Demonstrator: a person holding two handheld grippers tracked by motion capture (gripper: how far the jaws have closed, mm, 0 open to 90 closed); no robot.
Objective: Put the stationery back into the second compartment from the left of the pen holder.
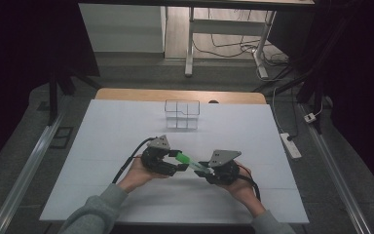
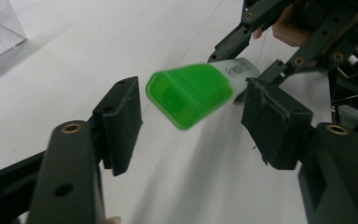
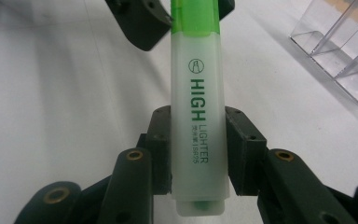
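Surface: white table (image 1: pixel 126 126), clear organizer (image 1: pixel 182 114) at back.
Right gripper (image 1: pixel 205 169): clamps highlighter (image 3: pixel 198 116) body.
Left gripper (image 2: pixel 191 121): jaws apart around green cap (image 2: pixel 189 93), not touching.

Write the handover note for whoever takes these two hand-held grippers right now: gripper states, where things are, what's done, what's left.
Right hand-held gripper: shut on the white-bodied highlighter with a green cap, gripping the barrel near its tail end, held above the white table.
Left hand-held gripper: open, one pad on each side of the green cap, neither pressing on it.
Clear plastic compartment organiser: at the far middle of the table, nothing visible inside.
Done: highlighter lifted and presented cap-first to the left gripper.
Left, probably: close on the cap and pull it off; the cap is still on.
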